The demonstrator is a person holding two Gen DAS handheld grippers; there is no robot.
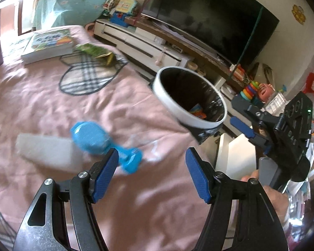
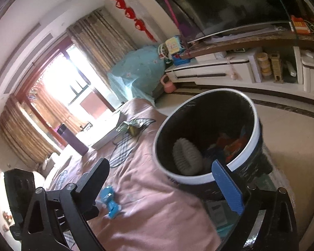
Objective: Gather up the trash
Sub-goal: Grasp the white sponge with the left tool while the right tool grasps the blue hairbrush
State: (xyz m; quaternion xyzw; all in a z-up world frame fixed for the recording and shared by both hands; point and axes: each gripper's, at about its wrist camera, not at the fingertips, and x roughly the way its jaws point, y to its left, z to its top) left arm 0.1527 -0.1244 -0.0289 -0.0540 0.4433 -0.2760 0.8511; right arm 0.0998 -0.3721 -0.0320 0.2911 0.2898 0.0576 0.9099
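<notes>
A: Bin (image 2: 207, 175) off the bed's (image 1: 52, 96) right edge, rim level with the sheet; wrappers (image 2: 233, 146) and a ribbed grey piece (image 2: 187, 156) inside.
B: Grippers?
A: Left gripper (image 1: 151, 174) spread, empty, over bare pink sheet. Right gripper (image 2: 160, 186) wide apart, empty, beside the rim.
B: More trash?
A: Green wrapper (image 1: 94, 52) near the far edge, by a book (image 1: 49, 44). Blue toy (image 1: 102, 142) just beyond the left finger (image 1: 104, 175).
</notes>
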